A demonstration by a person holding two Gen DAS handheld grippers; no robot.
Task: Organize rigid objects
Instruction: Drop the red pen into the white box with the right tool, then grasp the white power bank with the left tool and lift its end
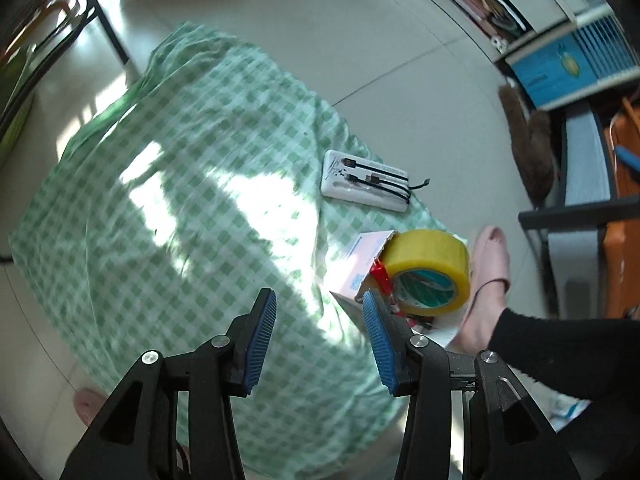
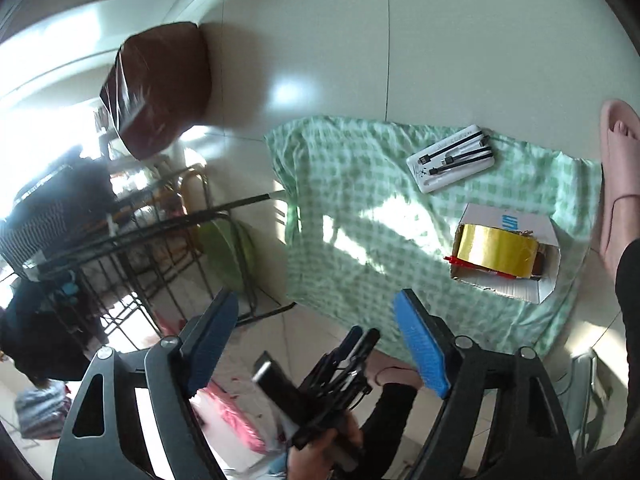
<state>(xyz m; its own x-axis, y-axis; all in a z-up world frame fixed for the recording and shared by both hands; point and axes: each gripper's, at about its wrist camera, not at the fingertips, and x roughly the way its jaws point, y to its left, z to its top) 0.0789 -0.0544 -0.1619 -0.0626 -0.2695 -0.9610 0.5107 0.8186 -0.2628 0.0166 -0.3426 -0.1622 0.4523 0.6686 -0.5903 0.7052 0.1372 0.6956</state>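
A green-and-white checked cloth (image 1: 192, 208) is lying spread on the pale tiled floor (image 1: 360, 40), and everything else is sitting in relation to it. A white rectangular power bank with black cables clipped along its face (image 1: 365, 181) is resting flat on the cloth near its far edge. Nearer on the same cloth, a small open white cardboard box with blue printing (image 2: 516, 258) is holding a roll of yellow packing tape (image 1: 429, 270), which is lying on its side and sticking up above the box walls. A red plastic piece (image 2: 468, 263) is poking out beside the roll, inside the box; what it is cannot be made out.

The left hand-held gripper (image 1: 319, 340) is hovering above the cloth with its blue-padded jaws standing wide apart and nothing between them; the box and tape are lying just past its right finger (image 1: 378, 344). The right hand-held gripper (image 2: 320, 344) is hanging off the near edge of the cloth, also spread open and gripping nothing. In the right wrist view, the left one is showing between its fingers as a dark frame gripped by the person's hand (image 2: 320, 452).

A foot in a pink slipper (image 1: 490, 264) is resting on the floor just beside the cloth, next to the box.
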